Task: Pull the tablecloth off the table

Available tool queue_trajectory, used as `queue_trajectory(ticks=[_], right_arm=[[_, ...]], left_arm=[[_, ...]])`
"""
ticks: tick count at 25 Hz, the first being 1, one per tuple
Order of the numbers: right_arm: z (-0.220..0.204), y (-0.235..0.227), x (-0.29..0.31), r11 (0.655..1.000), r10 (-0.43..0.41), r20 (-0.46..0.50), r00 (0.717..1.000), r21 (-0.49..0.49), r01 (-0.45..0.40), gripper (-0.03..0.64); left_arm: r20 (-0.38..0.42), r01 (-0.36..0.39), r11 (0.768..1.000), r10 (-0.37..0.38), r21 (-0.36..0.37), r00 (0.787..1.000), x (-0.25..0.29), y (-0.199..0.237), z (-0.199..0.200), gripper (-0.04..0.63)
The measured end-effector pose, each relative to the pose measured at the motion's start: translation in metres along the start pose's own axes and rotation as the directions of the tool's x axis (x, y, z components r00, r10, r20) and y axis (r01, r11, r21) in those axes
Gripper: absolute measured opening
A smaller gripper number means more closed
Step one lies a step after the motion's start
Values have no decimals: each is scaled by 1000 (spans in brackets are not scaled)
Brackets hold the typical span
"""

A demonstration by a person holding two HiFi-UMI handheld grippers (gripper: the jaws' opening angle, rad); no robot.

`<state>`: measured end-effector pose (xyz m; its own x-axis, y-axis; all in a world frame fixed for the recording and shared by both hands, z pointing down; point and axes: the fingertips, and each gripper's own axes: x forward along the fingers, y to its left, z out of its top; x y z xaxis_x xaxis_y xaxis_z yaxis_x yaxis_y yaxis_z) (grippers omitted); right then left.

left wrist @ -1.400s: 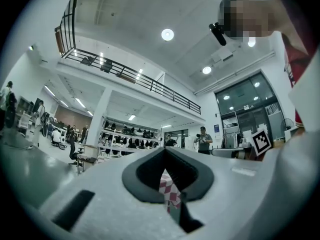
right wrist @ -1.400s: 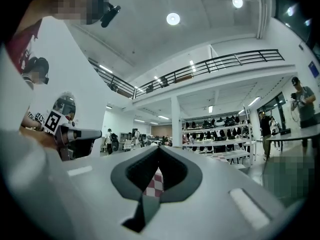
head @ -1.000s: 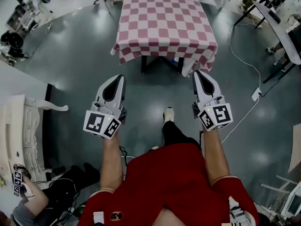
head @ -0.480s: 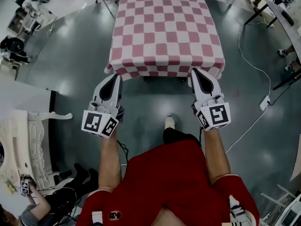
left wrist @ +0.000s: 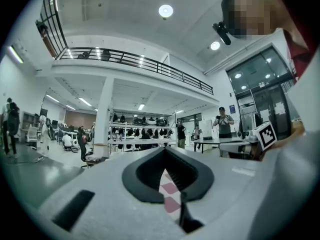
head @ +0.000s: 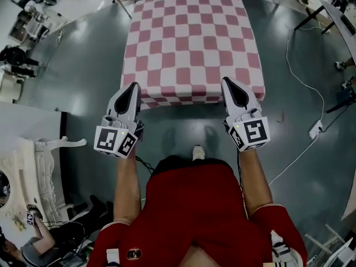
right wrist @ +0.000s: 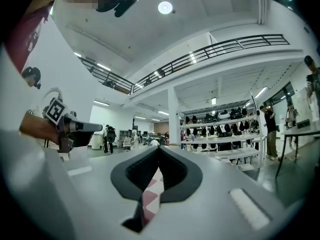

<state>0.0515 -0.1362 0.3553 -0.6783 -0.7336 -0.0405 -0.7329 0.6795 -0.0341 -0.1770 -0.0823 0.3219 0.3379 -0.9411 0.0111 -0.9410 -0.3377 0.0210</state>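
The red-and-white checked tablecloth lies spread flat over the table, and its near hem hangs just in front of me. My left gripper is shut, with its tip over the cloth's near left corner. Over the near right corner, my right gripper is also shut. In the left gripper view a strip of checked cloth shows through the slit of the closed jaws. The right gripper view shows the same, with cloth below the jaws. I see no cloth pinched. The table itself is hidden under the cloth.
A white cable runs over the grey floor to a power strip at the right. Desks stand at the far right and workbenches at the far left. White carved furniture and a seated person are at lower left.
I have come up to the table. Both shut grippers moved forward from open floor until their tips are over the cloth's near corners. The cloth lies as before.
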Motion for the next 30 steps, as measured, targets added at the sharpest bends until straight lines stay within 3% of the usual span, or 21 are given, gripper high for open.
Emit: queue_trajectory(ticks=[17, 30], right_arm=[[-34, -52, 109, 998, -68, -81, 994, -14, 67, 14], [-62, -115, 233, 979, -204, -168, 965, -19, 203, 14]], left_arm=[[-29, 54, 998, -55, -35, 998, 127, 75, -46, 5], [-116, 105, 992, -113, -74, 987, 245, 166, -81, 5]])
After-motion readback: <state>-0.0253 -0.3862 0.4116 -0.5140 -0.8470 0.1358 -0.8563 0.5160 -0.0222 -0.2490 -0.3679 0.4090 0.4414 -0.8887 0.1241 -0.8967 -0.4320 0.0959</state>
